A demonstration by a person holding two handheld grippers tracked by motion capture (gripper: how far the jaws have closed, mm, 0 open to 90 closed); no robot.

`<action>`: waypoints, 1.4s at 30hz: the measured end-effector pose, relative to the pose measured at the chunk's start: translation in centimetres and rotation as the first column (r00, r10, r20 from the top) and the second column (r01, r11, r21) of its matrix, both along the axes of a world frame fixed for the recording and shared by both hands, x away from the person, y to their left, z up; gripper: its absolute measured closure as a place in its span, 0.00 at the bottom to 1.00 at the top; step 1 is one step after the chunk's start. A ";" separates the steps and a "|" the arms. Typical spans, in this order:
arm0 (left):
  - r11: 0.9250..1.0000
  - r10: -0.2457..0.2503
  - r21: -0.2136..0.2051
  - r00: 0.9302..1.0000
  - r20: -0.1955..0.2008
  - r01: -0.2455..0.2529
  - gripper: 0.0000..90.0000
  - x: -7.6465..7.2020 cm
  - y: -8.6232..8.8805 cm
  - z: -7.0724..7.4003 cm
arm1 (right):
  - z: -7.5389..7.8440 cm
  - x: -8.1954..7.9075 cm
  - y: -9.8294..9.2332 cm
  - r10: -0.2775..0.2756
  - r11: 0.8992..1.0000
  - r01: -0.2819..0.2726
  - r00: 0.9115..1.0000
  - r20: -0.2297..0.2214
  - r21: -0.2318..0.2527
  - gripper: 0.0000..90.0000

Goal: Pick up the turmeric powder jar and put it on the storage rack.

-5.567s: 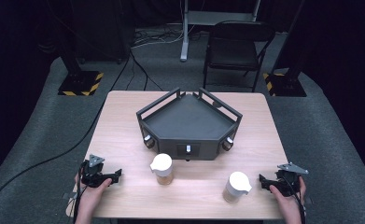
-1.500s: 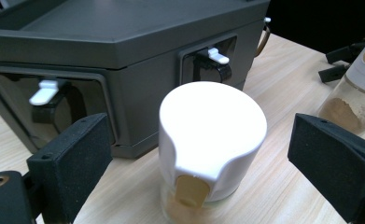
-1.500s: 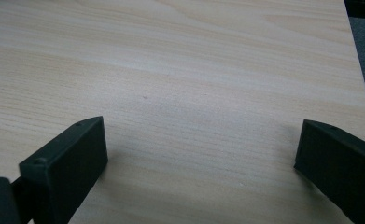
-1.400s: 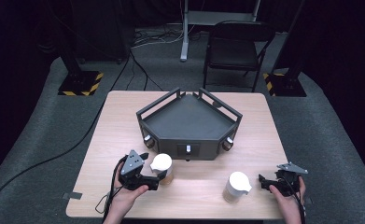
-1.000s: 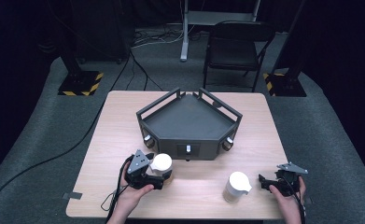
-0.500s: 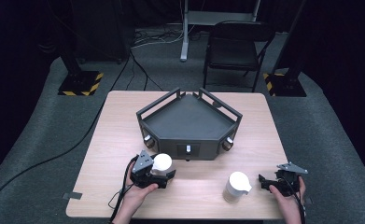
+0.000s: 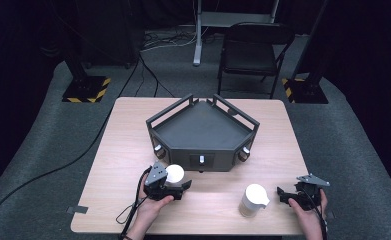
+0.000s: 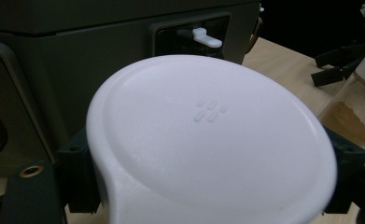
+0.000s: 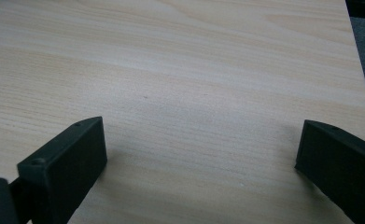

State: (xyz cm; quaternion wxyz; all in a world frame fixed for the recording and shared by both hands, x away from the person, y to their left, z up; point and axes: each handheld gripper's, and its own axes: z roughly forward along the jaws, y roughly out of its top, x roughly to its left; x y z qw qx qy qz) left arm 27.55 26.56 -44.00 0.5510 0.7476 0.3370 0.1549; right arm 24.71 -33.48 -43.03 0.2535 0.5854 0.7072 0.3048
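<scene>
A jar with a white lid [image 7: 174,174] [image 8: 208,140] stands on the wooden table [image 7: 128,150] just in front of the dark five-sided box [image 7: 203,131]. My left gripper [image 7: 178,184] [image 8: 208,182] reaches around it from the left, one black jaw on each side under the lid's rim. Its jaws have just been closing with the jar between them, and they sit against its sides. A second white-lidded jar [image 7: 253,200] [image 8: 353,112], part full of brown powder, stands at the front right. My right gripper [image 7: 283,195] [image 9: 199,158] rests right of it, open over bare table.
The dark box [image 8: 77,70] has raised rails, round knobs and a white latch [image 8: 207,37] on its front face. A black chair [image 7: 250,55] and stand bases with yellow-black stripes [image 7: 85,90] are on the floor beyond the table. A cable [image 7: 128,215] trails from the left gripper.
The left hand moved right from the table's front-left edge to the left jar, sank around it, and its jaws narrowed onto it. The right hand and the right jar stayed put.
</scene>
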 end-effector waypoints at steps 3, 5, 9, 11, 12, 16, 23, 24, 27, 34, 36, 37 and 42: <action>1.000 0.011 0.002 1.000 0.009 -0.011 0.25 -0.1 -0.1 -0.2 | 0.0 0.0 0.0 -0.001 1.000 0.001 1.000 -0.001 0.000 0.01; 1.000 0.014 -0.002 1.000 0.011 -0.014 0.28 -0.1 0.0 -0.3 | 0.0 0.0 0.0 0.000 1.000 0.000 1.000 -0.001 0.000 0.00; 1.000 0.018 -0.007 1.000 0.023 -0.018 0.31 -0.2 0.1 -0.5 | 0.0 0.0 0.0 0.000 1.000 0.000 1.000 -0.001 0.000 0.00; 1.000 0.020 -0.001 0.999 0.034 -0.020 0.31 -0.3 0.0 -0.5 | 0.0 0.0 0.0 0.000 1.000 0.000 1.000 -0.001 0.000 0.00; 1.000 0.020 -0.001 0.999 0.034 -0.020 0.32 -0.3 0.0 -0.5 | 0.0 0.0 0.0 0.000 1.000 0.000 1.000 -0.001 0.000 0.00; 1.000 0.025 0.002 0.999 0.040 -0.025 0.32 -0.5 -0.1 -0.6 | 0.0 0.0 0.0 0.000 1.000 0.000 1.000 -0.001 0.000 0.00; 1.000 0.018 0.011 0.999 0.046 -0.019 0.33 -0.5 -0.3 -0.4 | 0.0 0.0 0.0 0.000 1.000 0.000 1.000 -0.001 0.000 0.00; 1.000 0.020 0.008 0.999 0.048 -0.021 0.33 -0.5 -0.3 -0.4 | 0.0 0.0 0.0 0.000 1.000 0.000 1.000 -0.001 0.000 0.00; 1.000 0.019 0.005 0.998 0.055 -0.019 0.33 -0.6 -0.3 0.1 | 0.0 0.0 0.0 0.000 1.000 0.000 1.000 -0.001 0.000 0.00; 1.000 0.016 0.004 0.998 0.057 -0.016 0.33 -0.8 -0.4 1.2 | 0.0 0.0 0.0 0.000 1.000 0.000 1.000 -0.001 0.000 0.00; 1.000 0.014 0.006 0.998 0.057 -0.014 0.33 -0.9 -0.5 1.7 | 0.0 0.0 0.0 0.000 1.000 0.000 1.000 -0.001 0.000 0.01; 1.000 0.010 0.006 0.998 0.062 -0.010 0.33 -0.9 -0.6 2.1 | 0.0 0.0 0.0 0.000 1.000 0.000 1.000 -0.001 0.000 0.00; 1.000 0.006 0.008 0.997 0.071 -0.007 0.33 -0.8 -0.7 3.1 | 0.0 0.0 0.0 0.000 1.000 0.000 1.000 -0.001 0.000 0.00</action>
